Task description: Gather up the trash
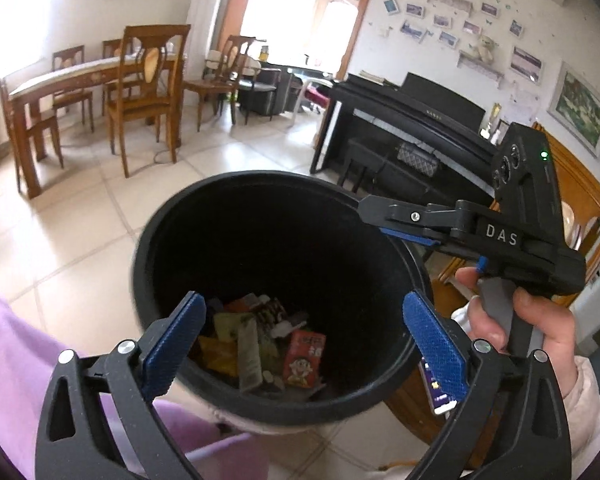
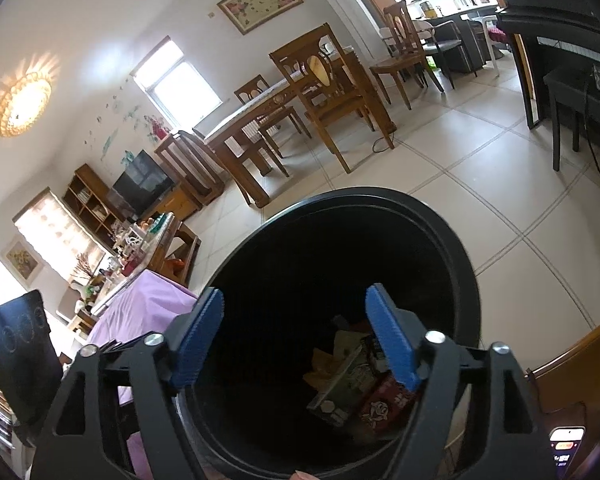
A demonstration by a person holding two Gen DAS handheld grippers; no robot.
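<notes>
A black round trash bin [image 1: 172,232] stands on the tiled floor, also in the right wrist view [image 2: 460,248]. Inside lie several wrappers and cartons, among them a red carton [image 1: 304,356] [image 2: 384,404] and a greenish wrapper [image 1: 248,352]. My left gripper [image 1: 304,340] is open and empty, held over the bin's near rim. My right gripper [image 2: 296,340] is open and empty above the bin mouth. It also shows in the left wrist view [image 1: 384,216], reaching over the bin's right rim, held by a hand.
A purple cloth [image 1: 16,360] lies at the near left. A phone [image 1: 440,392] rests on a wooden surface at the right. A dining table with chairs [image 1: 100,84] stands at the back left, a black piano [image 1: 404,124] at the back right.
</notes>
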